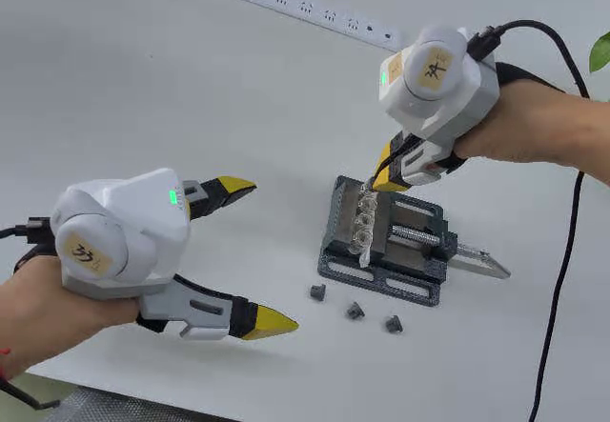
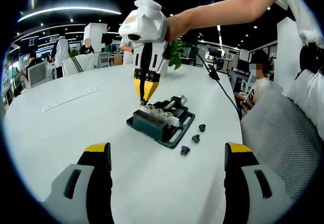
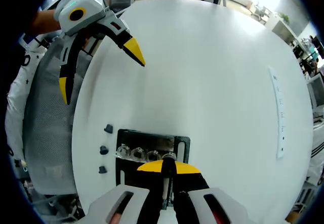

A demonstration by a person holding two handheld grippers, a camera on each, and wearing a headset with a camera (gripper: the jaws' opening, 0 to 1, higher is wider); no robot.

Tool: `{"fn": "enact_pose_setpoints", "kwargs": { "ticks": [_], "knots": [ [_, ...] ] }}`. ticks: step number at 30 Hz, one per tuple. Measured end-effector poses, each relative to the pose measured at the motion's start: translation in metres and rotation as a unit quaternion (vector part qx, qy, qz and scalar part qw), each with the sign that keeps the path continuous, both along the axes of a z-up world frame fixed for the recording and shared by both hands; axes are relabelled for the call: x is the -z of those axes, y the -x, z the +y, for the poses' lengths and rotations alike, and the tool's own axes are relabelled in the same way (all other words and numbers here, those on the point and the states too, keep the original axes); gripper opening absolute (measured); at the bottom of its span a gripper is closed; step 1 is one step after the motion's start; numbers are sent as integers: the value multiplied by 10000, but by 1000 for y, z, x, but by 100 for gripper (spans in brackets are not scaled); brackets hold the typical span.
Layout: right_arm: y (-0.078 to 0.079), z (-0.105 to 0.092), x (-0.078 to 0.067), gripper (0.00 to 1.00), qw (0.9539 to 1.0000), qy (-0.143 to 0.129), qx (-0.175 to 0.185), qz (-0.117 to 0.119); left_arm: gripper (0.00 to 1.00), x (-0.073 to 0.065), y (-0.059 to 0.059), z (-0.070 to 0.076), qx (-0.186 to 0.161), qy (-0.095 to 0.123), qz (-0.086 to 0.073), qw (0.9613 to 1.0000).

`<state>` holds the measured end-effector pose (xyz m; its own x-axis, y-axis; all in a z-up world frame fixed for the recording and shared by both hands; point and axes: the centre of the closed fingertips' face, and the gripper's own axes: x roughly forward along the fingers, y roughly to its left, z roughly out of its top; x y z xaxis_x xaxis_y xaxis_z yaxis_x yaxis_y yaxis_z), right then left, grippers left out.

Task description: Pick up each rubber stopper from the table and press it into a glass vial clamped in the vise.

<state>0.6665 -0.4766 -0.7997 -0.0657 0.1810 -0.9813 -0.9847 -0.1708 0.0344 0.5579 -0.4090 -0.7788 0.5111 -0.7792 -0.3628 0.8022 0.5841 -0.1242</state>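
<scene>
Rubber stoppers (image 1: 355, 311): three are lying loose just beside the vise (image 1: 386, 241), awaiting pickup | right gripper (image 1: 374, 182), jaws pressed together and apparently pinching a fourth stopper (image 2: 143, 102), is aligning it over the vise's end vial (image 1: 366, 203) | left gripper (image 1: 270, 255), jaws spread, is idling well apart from the vise, leaving room.

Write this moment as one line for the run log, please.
right gripper: shut on stopper, at end vial | left gripper: open, above table | three stoppers loose beside vise
</scene>
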Motion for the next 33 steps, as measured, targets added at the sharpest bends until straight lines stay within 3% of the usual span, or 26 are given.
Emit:
{"fn": "enact_pose_setpoints", "kwargs": {
  "ticks": [18, 25, 33],
  "knots": [
    [-1, 1, 2, 0, 9999, 145, 1, 53, 92, -1, -3, 0, -7, 12, -30, 10000],
    [-1, 2, 5, 0, 9992, 337, -214, -50, 92, -2, -4, 0, -18, 2, -42, 10000],
    [0, -2, 2, 1, 9999, 96, 63, 53, 92, -6, -2, -2, 27, -44, -85, 10000]
  ]
}}
